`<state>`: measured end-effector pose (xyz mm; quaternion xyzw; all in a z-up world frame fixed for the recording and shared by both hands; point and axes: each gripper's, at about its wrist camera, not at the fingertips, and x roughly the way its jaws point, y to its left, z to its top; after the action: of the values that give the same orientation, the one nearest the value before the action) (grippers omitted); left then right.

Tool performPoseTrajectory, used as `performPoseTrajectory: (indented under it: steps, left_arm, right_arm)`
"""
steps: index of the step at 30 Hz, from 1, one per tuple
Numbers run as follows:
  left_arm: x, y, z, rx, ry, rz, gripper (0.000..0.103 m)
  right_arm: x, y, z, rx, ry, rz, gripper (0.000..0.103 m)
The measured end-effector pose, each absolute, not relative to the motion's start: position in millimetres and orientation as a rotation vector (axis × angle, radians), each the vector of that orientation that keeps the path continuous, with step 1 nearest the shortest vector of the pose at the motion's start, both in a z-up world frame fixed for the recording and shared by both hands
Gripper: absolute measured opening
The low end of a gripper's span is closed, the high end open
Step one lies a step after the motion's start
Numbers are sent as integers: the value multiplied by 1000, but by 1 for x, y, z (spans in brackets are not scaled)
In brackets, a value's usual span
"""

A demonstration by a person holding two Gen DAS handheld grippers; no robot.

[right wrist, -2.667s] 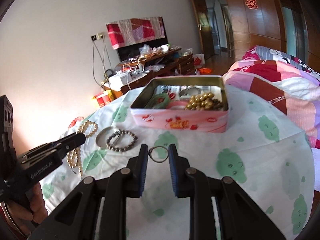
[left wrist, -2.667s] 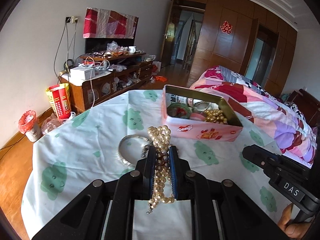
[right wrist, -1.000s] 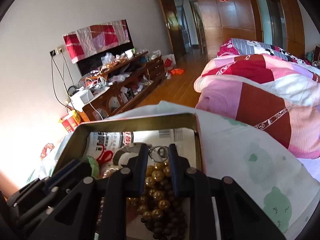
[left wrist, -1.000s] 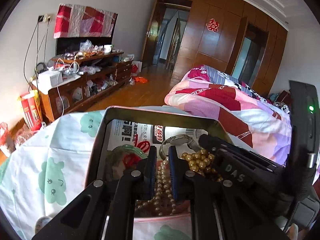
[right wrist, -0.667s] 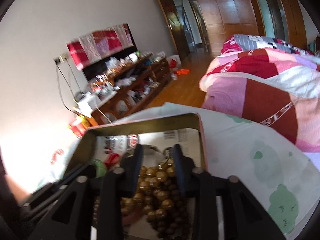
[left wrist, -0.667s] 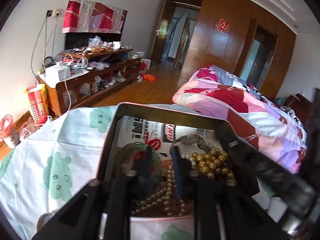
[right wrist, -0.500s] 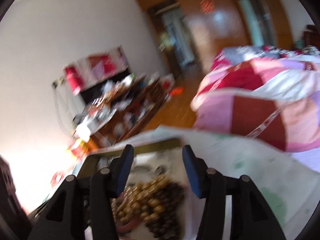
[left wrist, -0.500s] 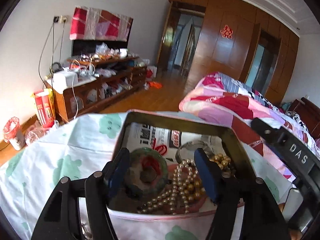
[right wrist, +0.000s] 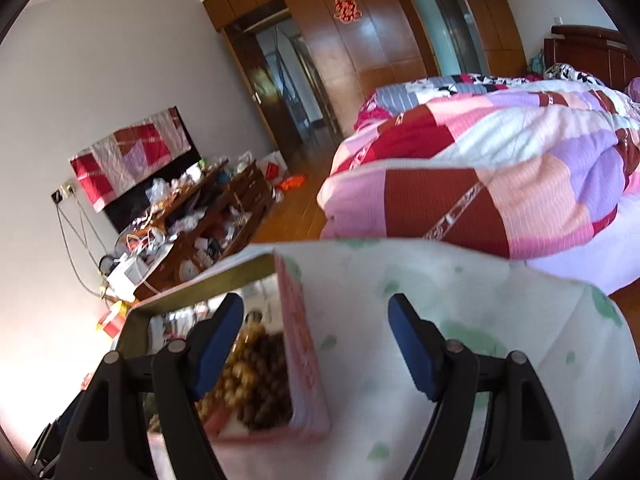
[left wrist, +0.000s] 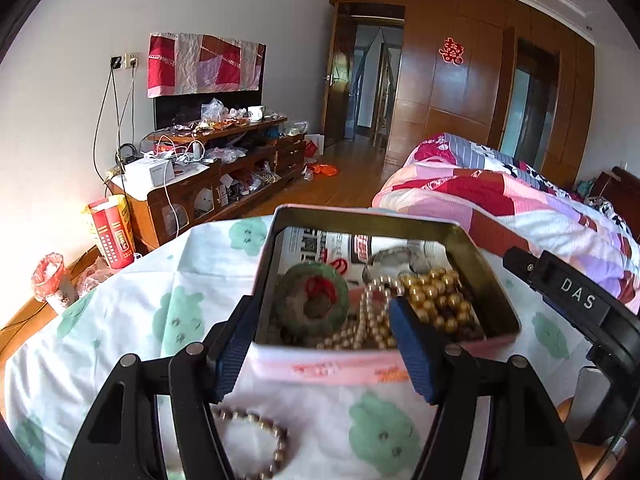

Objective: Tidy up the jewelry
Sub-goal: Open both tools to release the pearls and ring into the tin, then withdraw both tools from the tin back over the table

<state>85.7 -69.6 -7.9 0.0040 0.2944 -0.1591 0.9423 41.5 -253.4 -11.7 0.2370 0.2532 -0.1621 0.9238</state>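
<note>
Left claw (left wrist: 322, 320) wide open, nothing between its pads, hovering at the near wall of the pink tin (left wrist: 496, 300); pearl necklace (left wrist: 370, 322) lies inside beside a green jade disc (left wrist: 310, 294) and gold bead bracelet (left wrist: 434, 290); right claw (right wrist: 316, 320) empty, jaws opening, straddling the tin's right wall; dark bead bracelet (left wrist: 256, 436) left on the tabletop (left wrist: 120, 320) under the left claw; risks: a pad could clip the light tin and shove it; pearls heaped near the rim may spill; view blurred on the right.
</note>
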Motion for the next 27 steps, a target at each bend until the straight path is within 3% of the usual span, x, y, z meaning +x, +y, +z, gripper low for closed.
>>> performPoseTrajectory:
  steps: [27]
  left_arm:
    - [30, -42, -16, 55, 613, -265, 68]
  right_arm:
    - [-13, -203, -17, 364, 581, -283, 81]
